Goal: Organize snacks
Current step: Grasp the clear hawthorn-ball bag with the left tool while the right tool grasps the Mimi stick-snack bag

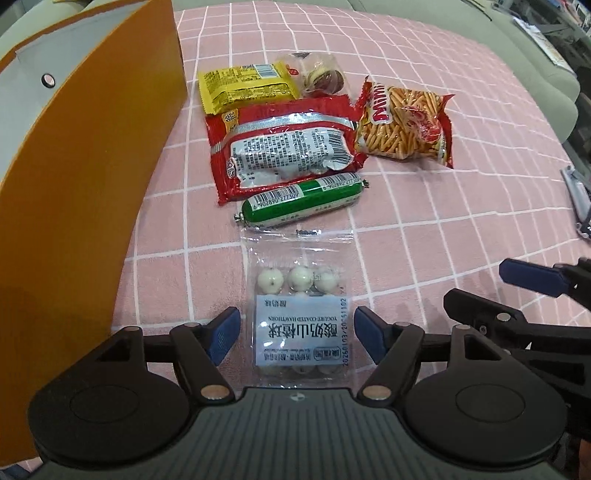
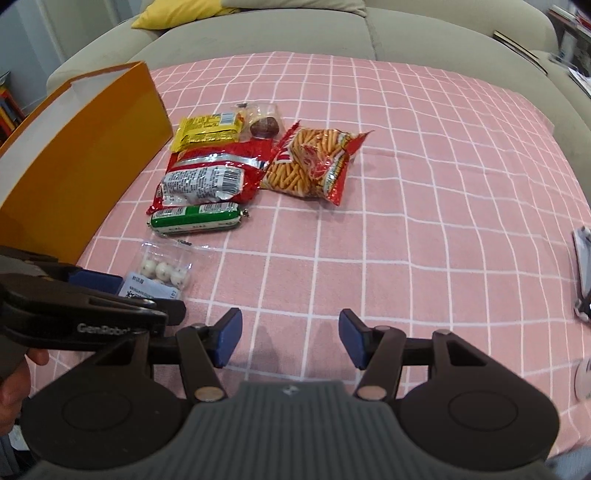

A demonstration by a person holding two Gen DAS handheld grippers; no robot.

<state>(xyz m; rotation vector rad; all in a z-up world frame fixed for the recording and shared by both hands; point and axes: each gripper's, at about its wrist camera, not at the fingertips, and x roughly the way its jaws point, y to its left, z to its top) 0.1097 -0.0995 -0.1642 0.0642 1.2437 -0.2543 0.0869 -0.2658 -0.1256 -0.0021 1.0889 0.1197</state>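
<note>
A clear bag of white yogurt hawthorn balls (image 1: 301, 314) (image 2: 162, 273) lies flat on the pink checked cloth (image 1: 424, 229). My left gripper (image 1: 297, 338) straddles it, open, its blue pads apart from the bag's edges. Beyond it lie a green sausage (image 1: 301, 199) (image 2: 195, 218), a red packet (image 1: 284, 146) (image 2: 210, 173), a yellow packet (image 1: 247, 85) (image 2: 208, 132), a clear wrapped pastry (image 1: 319, 75) and a bag of orange sticks (image 1: 404, 123) (image 2: 310, 164). My right gripper (image 2: 290, 341) hangs open over bare cloth.
An orange box (image 1: 81, 177) (image 2: 81, 155) stands open on the left, close beside the snacks. A grey sofa (image 2: 258, 33) runs behind the cloth. A silver-black object (image 2: 583, 273) lies at the right edge. A hand (image 2: 18, 384) shows at lower left.
</note>
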